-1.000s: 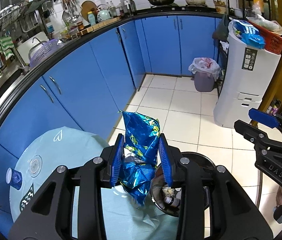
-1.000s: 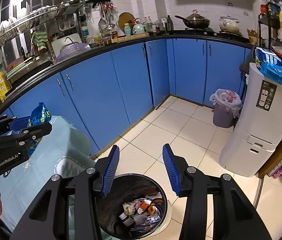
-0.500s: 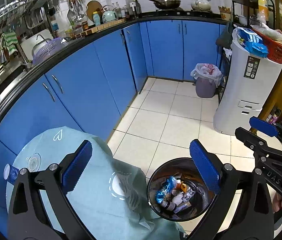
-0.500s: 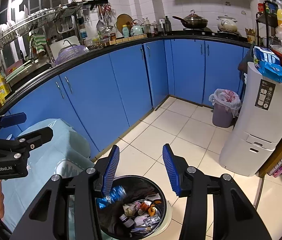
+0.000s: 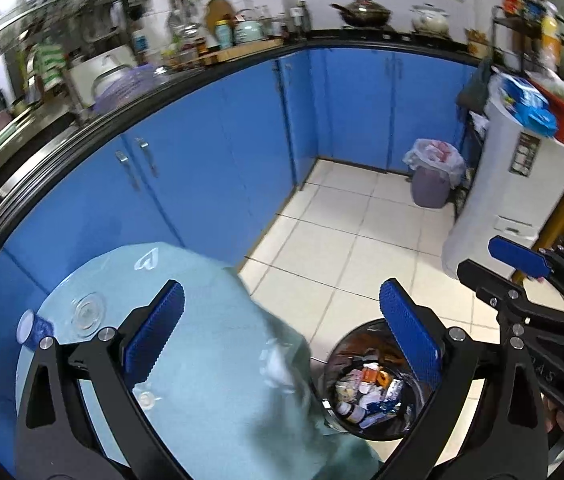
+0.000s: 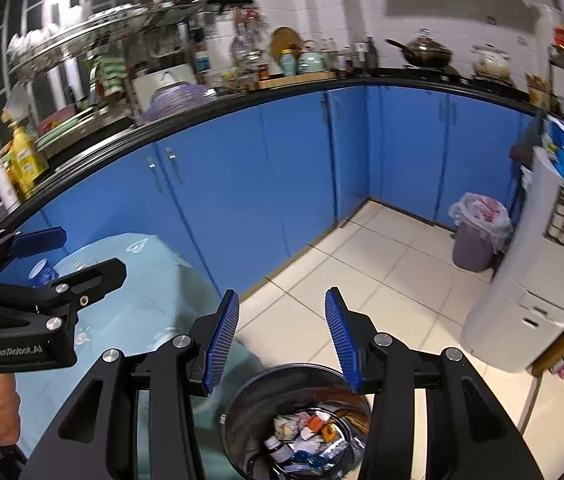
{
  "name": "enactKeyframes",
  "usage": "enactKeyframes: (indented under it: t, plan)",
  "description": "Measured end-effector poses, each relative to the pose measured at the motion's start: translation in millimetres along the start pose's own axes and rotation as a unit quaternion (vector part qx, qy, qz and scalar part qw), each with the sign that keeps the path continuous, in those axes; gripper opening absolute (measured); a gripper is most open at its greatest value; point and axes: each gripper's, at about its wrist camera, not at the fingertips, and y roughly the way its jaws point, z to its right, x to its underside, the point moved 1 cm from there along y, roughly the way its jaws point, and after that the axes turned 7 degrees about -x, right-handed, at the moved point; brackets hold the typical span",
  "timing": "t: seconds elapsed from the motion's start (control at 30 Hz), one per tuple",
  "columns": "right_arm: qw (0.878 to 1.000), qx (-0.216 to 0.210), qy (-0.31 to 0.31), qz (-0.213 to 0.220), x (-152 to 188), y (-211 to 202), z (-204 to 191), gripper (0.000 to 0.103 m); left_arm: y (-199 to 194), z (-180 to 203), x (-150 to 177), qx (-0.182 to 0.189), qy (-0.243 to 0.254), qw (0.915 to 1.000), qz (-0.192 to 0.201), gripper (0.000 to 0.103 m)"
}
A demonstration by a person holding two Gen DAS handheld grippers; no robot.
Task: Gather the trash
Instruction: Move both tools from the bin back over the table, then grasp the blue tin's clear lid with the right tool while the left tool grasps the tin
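Observation:
A black round trash bin [image 5: 334, 364] stands on the tiled floor beside the table, with mixed wrappers and small bottles inside; it also shows in the right wrist view [image 6: 242, 404]. My left gripper [image 5: 282, 336] is wide open and empty, above the table edge and the bin. My right gripper [image 6: 284, 336] is open and empty, above the bin's far rim. A small blue and white crumpled piece [image 5: 32, 326] lies on the round table's far left; it also shows in the right wrist view [image 6: 42, 272].
A round table with a pale blue cloth [image 5: 202, 360] fills the lower left. Blue cabinets [image 5: 222, 168] curve behind it. A grey bin with a white bag [image 5: 432, 176] and a white appliance [image 5: 494, 208] stand at the right.
My left gripper opened and let go of the blue snack bag, which dropped into the black bin. The left gripper has since swung left; the right gripper barely moved.

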Motion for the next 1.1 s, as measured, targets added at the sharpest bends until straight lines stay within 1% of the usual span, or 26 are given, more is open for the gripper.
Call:
enactKeyframes:
  t: [0.17, 0.2, 0.3, 0.4, 0.47, 0.5, 0.6, 0.67, 0.7, 0.73, 0.8, 0.93, 1.0, 1.1]
  plan:
    - [0.999, -0.027, -0.027, -0.009, -9.7, 25.6, -38.1, 0.044, 6.8, -52.1, 9.5, -0.039, -0.039, 0.9985, -0.006, 0.097]
    - [0.999, -0.031, -0.03, -0.01, -11.0, 29.7, -44.5, 0.044, 8.7, -67.6, 12.9, -0.053, -0.048, 0.9974, -0.007, 0.097]
    - [0.998, -0.047, -0.046, -0.015, -17.7, 47.2, -70.0, 0.044, 13.1, -102.9, 22.2, -0.078, -0.069, 0.9945, -0.011, 0.097]
    - [0.996, -0.068, -0.059, -0.021, -24.8, 69.9, -101.2, 0.044, 20.6, -150.6, 35.8, -0.105, -0.099, 0.9893, -0.021, 0.097]
    - [0.994, -0.081, -0.065, -0.026, -28.3, 84.1, -120.2, 0.059, 26.3, -178.9, 44.4, -0.118, -0.116, 0.9858, -0.028, 0.097]
    - [0.993, -0.087, -0.07, -0.023, -29.8, 91.3, -131.8, 0.072, 28.4, -189.6, 48.2, -0.123, -0.122, 0.9844, -0.031, 0.097]
    - [0.99, -0.104, -0.092, -0.028, -33.2, 113.2, -166.5, 0.074, 35.8, -234.2, 64.1, -0.148, -0.143, 0.9779, -0.038, 0.098]
    - [0.987, -0.114, -0.105, -0.035, -34.1, 128.4, -187.1, 0.082, 39.9, -258.0, 75.2, -0.159, -0.155, 0.9741, -0.045, 0.099]
    - [0.985, -0.123, -0.111, -0.038, -34.1, 137.3, -198.8, 0.089, 43.1, -266.9, 78.3, -0.161, -0.16, 0.9726, -0.048, 0.099]
    - [0.984, -0.13, -0.113, -0.04, -34.4, 144.1, -208.0, 0.093, 47.0, -280.0, 84.2, -0.166, -0.168, 0.9703, -0.053, 0.099]
    - [0.981, -0.143, -0.121, -0.052, -33.6, 163.8, -229.8, 0.096, 55.8, -305.3, 94.9, -0.173, -0.183, 0.9657, -0.065, 0.099]
    - [0.972, -0.157, -0.146, -0.093, -27.8, 205.1, -265.0, 0.096, 72.9, -341.7, 112.1, -0.179, -0.204, 0.9588, -0.083, 0.099]
    - [0.97, -0.16, -0.155, -0.098, -24.4, 220.0, -278.3, 0.096, 84.5, -359.1, 119.6, -0.18, -0.212, 0.9561, -0.091, 0.099]
    - [0.967, -0.16, -0.167, -0.108, -20.3, 242.5, -295.8, 0.096, 101.2, -375.1, 126.3, -0.178, -0.217, 0.9543, -0.102, 0.099]
